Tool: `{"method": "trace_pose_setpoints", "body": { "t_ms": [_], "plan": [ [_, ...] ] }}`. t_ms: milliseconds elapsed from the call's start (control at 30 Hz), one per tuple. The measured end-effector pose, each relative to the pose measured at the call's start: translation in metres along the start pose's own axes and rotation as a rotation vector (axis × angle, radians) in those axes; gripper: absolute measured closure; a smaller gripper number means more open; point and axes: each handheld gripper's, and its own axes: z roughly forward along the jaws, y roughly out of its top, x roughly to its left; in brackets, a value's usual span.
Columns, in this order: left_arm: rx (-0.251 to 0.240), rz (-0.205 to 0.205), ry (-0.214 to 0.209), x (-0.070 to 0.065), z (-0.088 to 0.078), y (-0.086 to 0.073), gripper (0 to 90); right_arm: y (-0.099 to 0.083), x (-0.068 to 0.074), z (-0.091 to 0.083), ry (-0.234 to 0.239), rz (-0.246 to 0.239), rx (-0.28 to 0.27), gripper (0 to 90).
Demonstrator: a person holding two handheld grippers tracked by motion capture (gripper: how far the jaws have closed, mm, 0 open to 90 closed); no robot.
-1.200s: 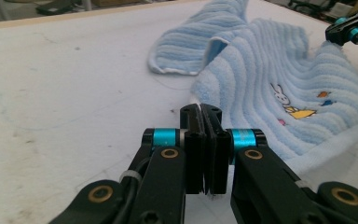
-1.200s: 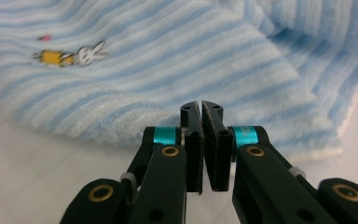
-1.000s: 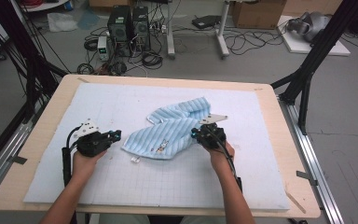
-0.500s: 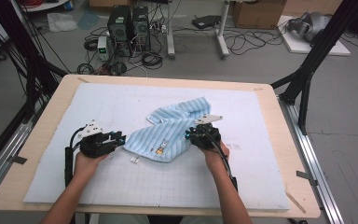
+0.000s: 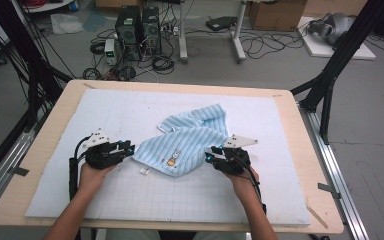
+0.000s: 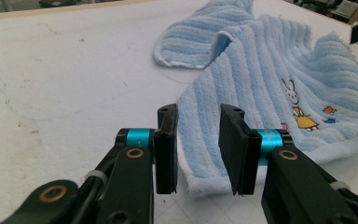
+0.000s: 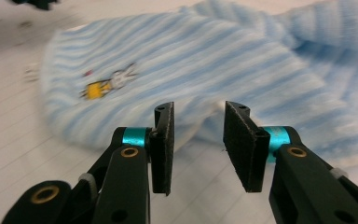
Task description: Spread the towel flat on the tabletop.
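Both grippers' fingers released and just opening; towel [image 5: 190, 145] lies between left gripper [image 5: 126, 148] and right gripper [image 5: 211, 154], edge at each.

Bare forearms come in at the bottom of the high view, no sleeves on show. The left gripper [image 5: 128, 146] is a black body with a pale grey three-cornered plate on top and a black cable along the wrist. The right gripper [image 5: 211, 154] matches it. In the gripper views, each has flat black pads, teal collars, brass-coloured rivets in black links, and white cable ties.
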Motion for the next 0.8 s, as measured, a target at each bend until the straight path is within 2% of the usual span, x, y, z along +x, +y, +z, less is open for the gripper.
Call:
{"method": "trace_pose_setpoints", "body": {
  "t_ms": [33,67,100,200,333,400,500,567,667,800],
  "plan": [
    [-0.001,0.0,0.001,0.0,0.0,0.0,67.4,-0.005,0.009,-0.001,0.044,-0.021,0.016,64.6],
    [-0.001,0.0,0.001,0.0,0.0,0.0,67.4,-0.005,0.009,-0.001,0.044,-0.021,0.016,64.6],
    [-0.002,-0.002,0.001,0.0,0.001,0.0,67.4,-0.011,0.019,0.004,0.075,-0.059,0.068,65.8],
    [0.001,0.001,0.0,0.0,0.001,0.0,67.4,-0.015,0.025,0.014,0.101,-0.076,0.118,66.4],
    [0.0,-0.002,0.0,0.0,0.001,0.0,67.4,-0.01,0.032,0.032,0.074,-0.097,0.159,67.4],
    [-0.002,-0.003,-0.001,0.0,0.001,0.0,67.4,-0.006,0.033,0.037,0.066,-0.099,0.156,67.3],
    [-0.005,-0.011,0.0,0.001,0.0,-0.001,67.4,0.005,0.03,0.048,0.051,-0.067,0.137,64.1],
    [-0.005,-0.01,0.001,0.002,0.0,-0.001,67.4,0.007,0.03,0.051,0.047,-0.066,0.136,62.9],
    [-0.005,-0.01,0.0,0.002,0.0,-0.001,67.4,0.012,0.03,0.062,0.026,-0.061,0.169,60.0],
    [-0.004,-0.009,-0.001,0.002,0.001,-0.001,67.3,0.018,0.032,0.069,0.004,-0.089,0.189,58.6]
  ]
}}
